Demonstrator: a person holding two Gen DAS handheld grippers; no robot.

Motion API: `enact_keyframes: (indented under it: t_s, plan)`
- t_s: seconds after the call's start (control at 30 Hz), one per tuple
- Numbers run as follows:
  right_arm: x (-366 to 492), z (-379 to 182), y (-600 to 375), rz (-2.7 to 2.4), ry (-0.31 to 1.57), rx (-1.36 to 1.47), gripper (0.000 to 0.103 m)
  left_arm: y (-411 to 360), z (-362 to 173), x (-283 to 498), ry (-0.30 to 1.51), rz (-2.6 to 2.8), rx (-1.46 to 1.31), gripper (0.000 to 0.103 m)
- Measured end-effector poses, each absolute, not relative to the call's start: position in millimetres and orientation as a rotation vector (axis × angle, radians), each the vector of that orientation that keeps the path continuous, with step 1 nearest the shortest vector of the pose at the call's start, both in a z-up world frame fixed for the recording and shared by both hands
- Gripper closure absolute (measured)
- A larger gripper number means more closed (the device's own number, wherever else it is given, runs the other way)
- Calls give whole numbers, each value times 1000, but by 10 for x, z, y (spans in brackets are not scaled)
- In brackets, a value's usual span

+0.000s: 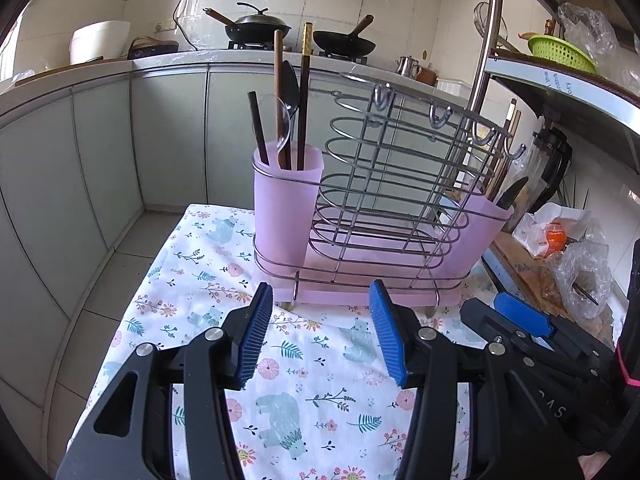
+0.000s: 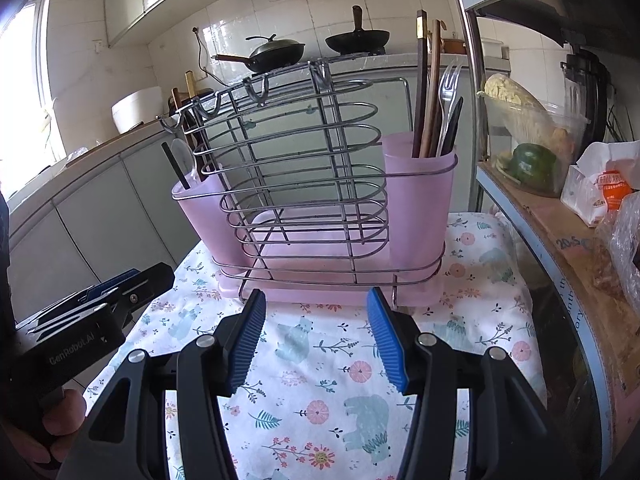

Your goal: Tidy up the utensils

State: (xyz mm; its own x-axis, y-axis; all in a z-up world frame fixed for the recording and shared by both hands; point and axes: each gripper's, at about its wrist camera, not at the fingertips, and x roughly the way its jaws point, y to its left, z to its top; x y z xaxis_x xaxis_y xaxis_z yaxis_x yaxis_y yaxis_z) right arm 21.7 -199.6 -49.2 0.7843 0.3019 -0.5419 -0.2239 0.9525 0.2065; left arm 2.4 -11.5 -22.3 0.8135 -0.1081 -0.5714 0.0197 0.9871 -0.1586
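A wire rack (image 1: 392, 200) (image 2: 304, 176) with a pink cup at each end stands on a floral cloth (image 1: 304, 368) (image 2: 328, 360). The left cup (image 1: 286, 208) (image 2: 200, 216) holds dark chopsticks (image 1: 304, 96), a wooden handle and a clear spoon (image 1: 280, 120). The right cup (image 2: 420, 208) (image 1: 492, 224) holds chopsticks (image 2: 421, 84), a clear fork (image 2: 448, 92) and a black utensil. My left gripper (image 1: 320, 332) is open and empty in front of the rack. My right gripper (image 2: 316, 336) is open and empty beside it, and also shows in the left wrist view (image 1: 520, 316).
A metal shelf (image 2: 560, 240) with food bags and a blender stands right of the table. A counter (image 1: 160, 60) with two woks (image 1: 260, 26) lies behind. Tiled floor (image 1: 92, 300) drops off left of the table.
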Motion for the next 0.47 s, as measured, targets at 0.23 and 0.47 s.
enact_keyframes:
  t_s: [0.23, 0.47]
  plan:
    - [266, -554, -2014, 280, 628, 140, 51, -120, -271, 66, 633, -55, -145, 52]
    - [320, -609, -2036, 278, 643, 148, 51, -141, -328, 113, 655, -59, -139, 52]
